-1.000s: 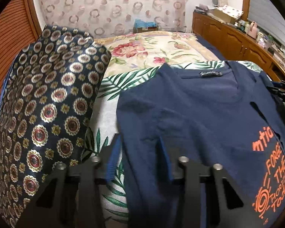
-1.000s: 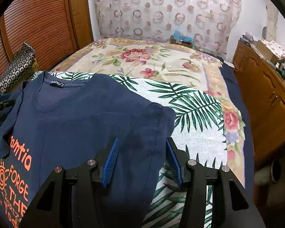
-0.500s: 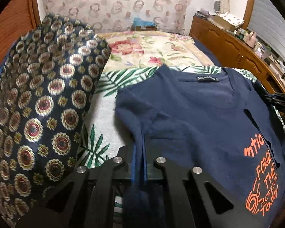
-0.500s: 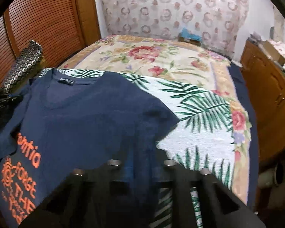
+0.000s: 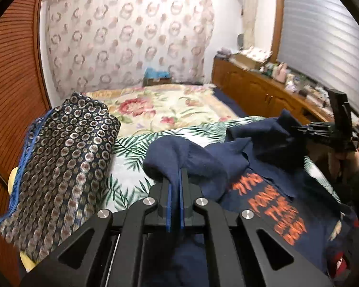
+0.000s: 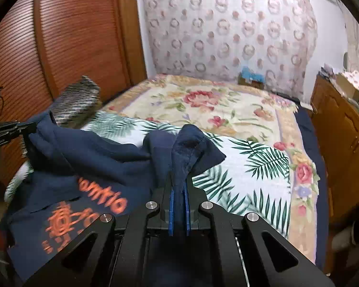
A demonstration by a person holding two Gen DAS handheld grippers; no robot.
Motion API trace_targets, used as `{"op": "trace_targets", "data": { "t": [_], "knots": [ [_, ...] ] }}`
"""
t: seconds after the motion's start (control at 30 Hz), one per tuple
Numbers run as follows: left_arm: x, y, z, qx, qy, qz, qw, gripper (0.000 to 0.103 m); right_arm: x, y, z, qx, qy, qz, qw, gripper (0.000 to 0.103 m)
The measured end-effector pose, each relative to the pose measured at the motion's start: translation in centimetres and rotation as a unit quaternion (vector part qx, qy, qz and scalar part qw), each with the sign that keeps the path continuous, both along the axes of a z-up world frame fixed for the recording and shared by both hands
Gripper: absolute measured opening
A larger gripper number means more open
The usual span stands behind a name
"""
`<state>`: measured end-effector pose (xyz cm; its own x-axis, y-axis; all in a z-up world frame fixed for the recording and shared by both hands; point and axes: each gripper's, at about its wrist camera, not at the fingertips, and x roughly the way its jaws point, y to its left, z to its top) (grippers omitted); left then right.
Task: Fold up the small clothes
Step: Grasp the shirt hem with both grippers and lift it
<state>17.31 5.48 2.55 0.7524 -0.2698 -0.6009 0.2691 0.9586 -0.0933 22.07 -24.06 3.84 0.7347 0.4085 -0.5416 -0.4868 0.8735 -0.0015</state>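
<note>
A navy t-shirt (image 5: pixel 270 205) with orange print lies on the bed; it also shows in the right wrist view (image 6: pixel 93 167). My left gripper (image 5: pixel 175 179) is shut on a bunched fold at the shirt's left shoulder and holds it lifted off the bed. My right gripper (image 6: pixel 179 186) is shut on the shirt's right sleeve, also lifted. Each gripper shows in the other's view, the right one (image 5: pixel 323 131) at far right, the left one (image 6: pixel 9 131) at far left, with the shirt hanging between them.
A dark patterned cushion (image 5: pixel 59 167) stands at the bed's left side by the wooden shutter wall (image 6: pixel 59 47). The bedspread (image 6: pixel 227 110) with flowers and palm leaves stretches beyond. A wooden dresser (image 5: pixel 263 91) with clutter runs along the right.
Both grippers closed on the shirt's shoulders and lifted them up and back toward me. The shirt went from flat to bunched and raised.
</note>
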Motion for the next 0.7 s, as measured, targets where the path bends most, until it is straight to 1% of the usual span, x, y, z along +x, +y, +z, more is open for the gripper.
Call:
{"op": "trace_targets", "data": {
  "t": [0.13,0.23,0.3,0.4,0.47,0.63,0.7],
  "knots": [
    [-5.4,0.7,0.9,-0.011,-0.016,-0.007,0.9998,0.006,-6.1,-1.1,0.9,0.006,-0.017,0.004,1.0,0.006],
    [-9.1,1.2,0.9,-0.013,-0.022,-0.006,0.9996,0.006,-10.6,-2.5,0.5,0.002,-0.019,0.002,1.0,0.006],
    [-11.9,1.6,0.7,-0.011,-0.021,-0.003,0.9997,0.006,-13.5,-3.4,0.2,-0.007,-0.02,-0.003,1.0,0.006],
    [-15.2,2.2,-0.2,-0.014,-0.01,0.002,0.9999,0.006,-17.9,-4.8,-0.5,0.0,-0.006,-0.004,1.0,0.006],
    [-17.0,2.8,-1.0,-0.031,0.009,0.0,0.9995,0.006,-20.9,-5.3,-1.1,-0.005,0.005,-0.001,1.0,0.006],
    [-20.6,2.5,-1.0,-0.034,0.013,0.003,0.9993,0.006,-25.3,-6.1,-2.8,-0.012,0.034,0.008,0.999,0.006],
    [-21.4,2.1,-1.2,-0.025,0.018,0.006,0.9995,0.006,-26.1,-6.2,-2.4,-0.008,0.038,0.01,0.999,0.006]
  ]
}}
